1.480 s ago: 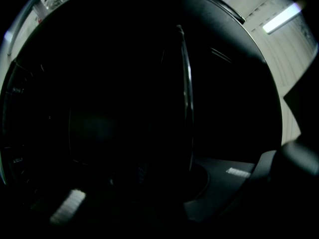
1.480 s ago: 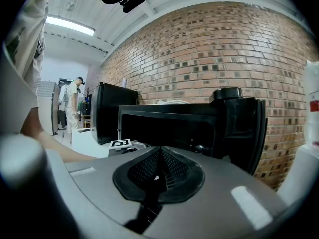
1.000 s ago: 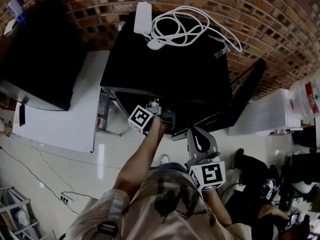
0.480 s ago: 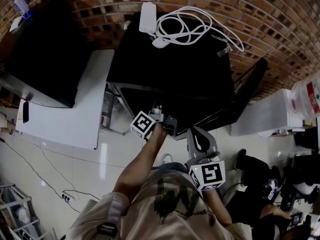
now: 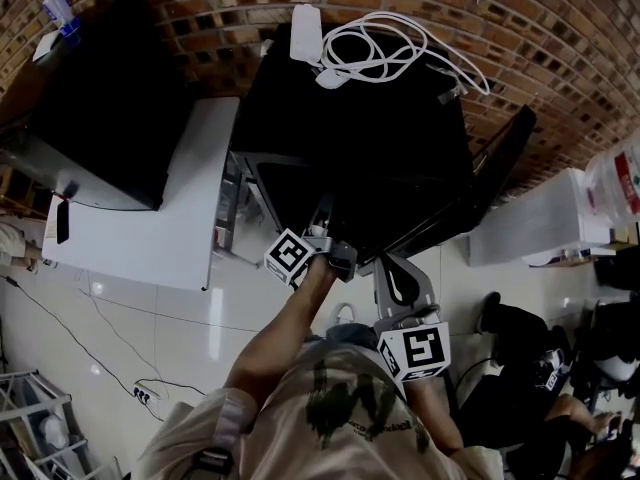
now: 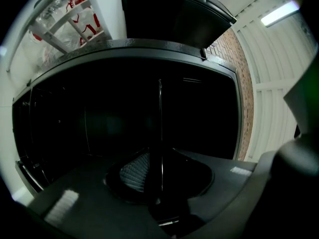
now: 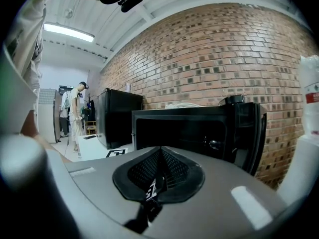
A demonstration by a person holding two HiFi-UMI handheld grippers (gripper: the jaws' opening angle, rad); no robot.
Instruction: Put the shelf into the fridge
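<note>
**At the fridge's open front, shelf held edge-on in my left gripper**

Before the black fridge [image 5: 350,138], my left gripper [image 5: 322,236] reaches to the front of its dark opening. Its jaws are pressed onto the shelf [image 6: 160,113], which shows only as a thin metal line running from the jaws into the unlit cavity. How far in the shelf sits, I cannot tell.

My right gripper [image 5: 398,280] hangs just outside the fridge, near the hinge side, with its jaws closed together on nothing.

The fridge door [image 5: 495,183] stands swung wide at the fridge's right. On the fridge's top lie a coiled white cable [image 5: 390,48] and a white adapter [image 5: 305,20]. A white table [image 5: 150,218] stands beside the fridge's left wall, and a brick wall [image 5: 560,38] runs behind it.
</note>
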